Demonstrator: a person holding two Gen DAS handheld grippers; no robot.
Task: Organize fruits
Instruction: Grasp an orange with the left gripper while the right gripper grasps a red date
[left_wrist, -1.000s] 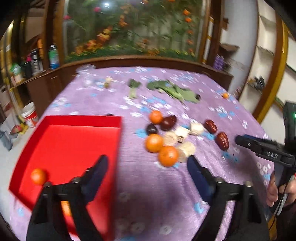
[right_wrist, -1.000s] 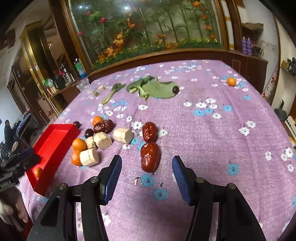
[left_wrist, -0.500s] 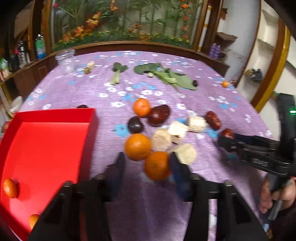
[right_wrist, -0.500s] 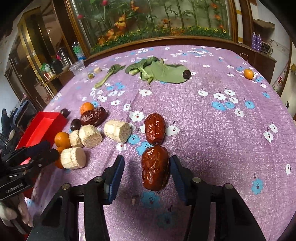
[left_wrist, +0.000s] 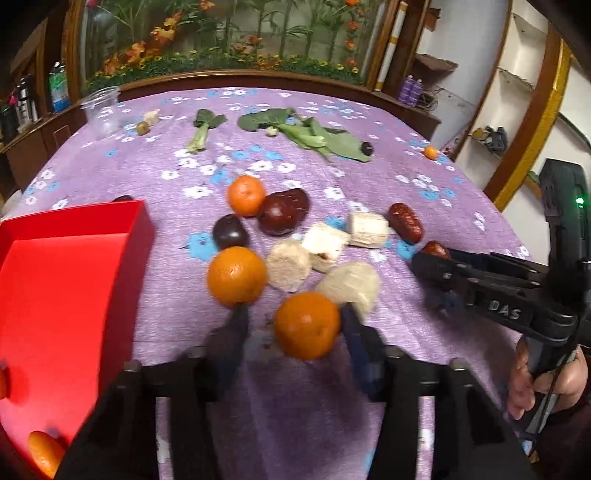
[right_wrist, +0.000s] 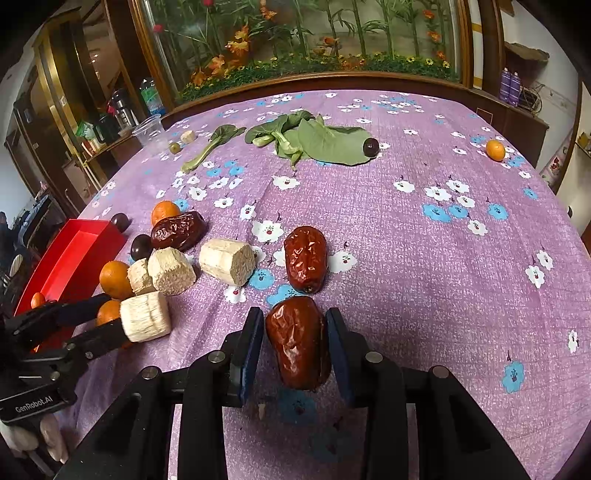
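Observation:
Between the fingers of my left gripper (left_wrist: 293, 314) sits an orange mandarin (left_wrist: 306, 325), and the jaws are shut on it; the left finger is blurred. Just left of it lies a second mandarin (left_wrist: 236, 275), and pale cut sugarcane chunks (left_wrist: 288, 264) lie behind. The red tray (left_wrist: 74, 295) on the left holds a mandarin (left_wrist: 44, 454). My right gripper (right_wrist: 294, 315) is closing on a wrinkled red date (right_wrist: 295, 343), which both blue pads touch. Another red date (right_wrist: 306, 258) lies just beyond. The right wrist view shows the left gripper (right_wrist: 110, 314) at the left.
On the purple flowered cloth (right_wrist: 424, 258) lie a dark date (left_wrist: 282, 216), a dark plum (left_wrist: 229, 232), a third mandarin (left_wrist: 246, 195), green leaves (right_wrist: 317, 140) with a plum, a plastic cup (left_wrist: 101, 110) and a small orange (right_wrist: 495, 149) far right. A hand (left_wrist: 524, 376) holds the right gripper.
Both grippers came forward and down onto the fruit. The left jaws narrowed around the near mandarin, and the right jaws narrowed around the near red date.

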